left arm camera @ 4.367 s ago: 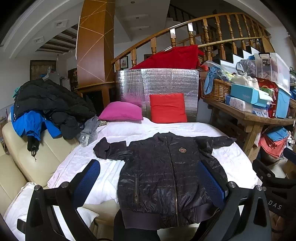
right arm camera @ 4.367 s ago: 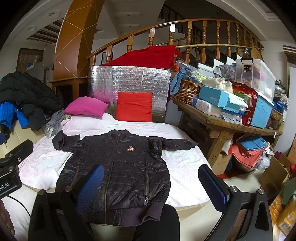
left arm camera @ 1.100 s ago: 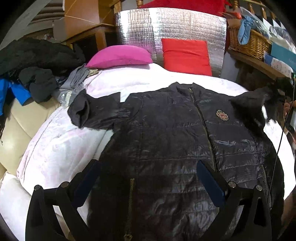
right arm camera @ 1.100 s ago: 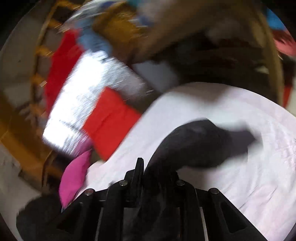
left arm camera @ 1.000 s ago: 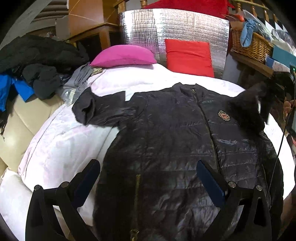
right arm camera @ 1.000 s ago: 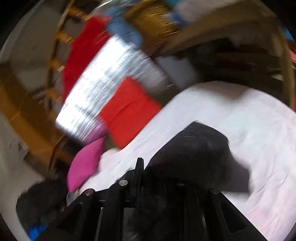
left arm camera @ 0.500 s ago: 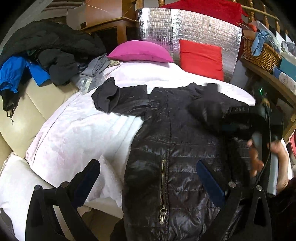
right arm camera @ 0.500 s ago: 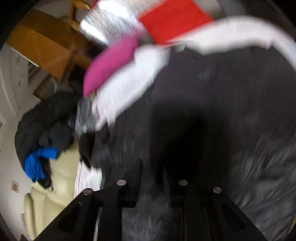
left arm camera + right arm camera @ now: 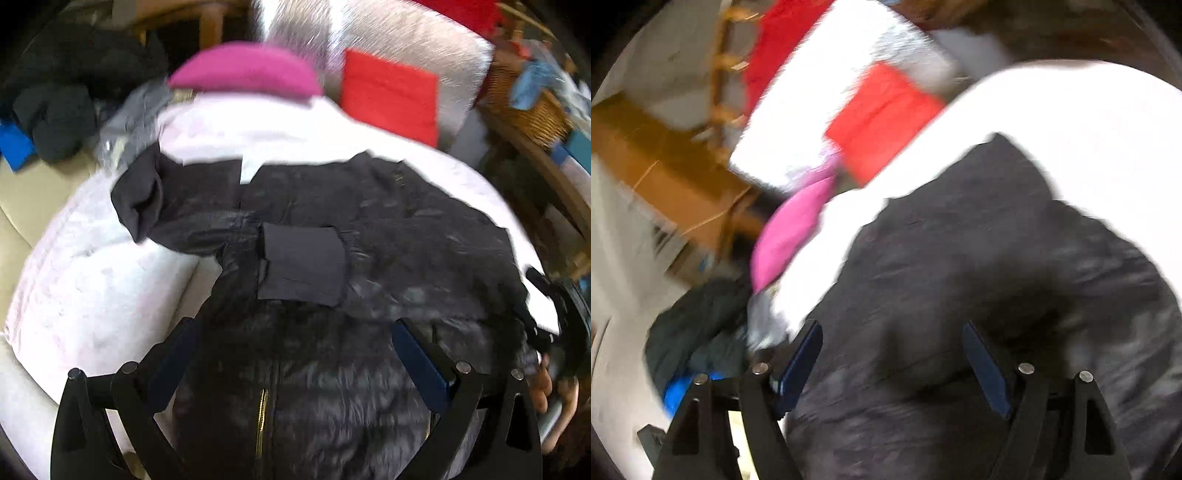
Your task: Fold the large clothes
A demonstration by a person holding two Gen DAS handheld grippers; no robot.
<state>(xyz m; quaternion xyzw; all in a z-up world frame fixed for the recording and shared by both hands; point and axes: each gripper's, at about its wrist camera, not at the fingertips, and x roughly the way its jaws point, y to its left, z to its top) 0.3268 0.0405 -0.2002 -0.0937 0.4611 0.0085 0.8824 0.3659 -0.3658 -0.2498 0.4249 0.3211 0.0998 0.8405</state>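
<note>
Beyond the left gripper, whose blue-padded fingers stand wide apart with nothing pinched, the black jacket lies spread on the white bedding. To that gripper's upper left, one sleeve sticks out sideways, its end bunched. Straight ahead of the fingers, the other sleeve's cuff lies folded flat across the jacket's chest. Farther ahead sit a pink cushion and, to its right, a red cushion. At the far right edge a hand holds the other tool. The right gripper hangs close over the jacket's dark fabric, its jaws opening, pads clear of the cloth though fabric lies below and between them.
</note>
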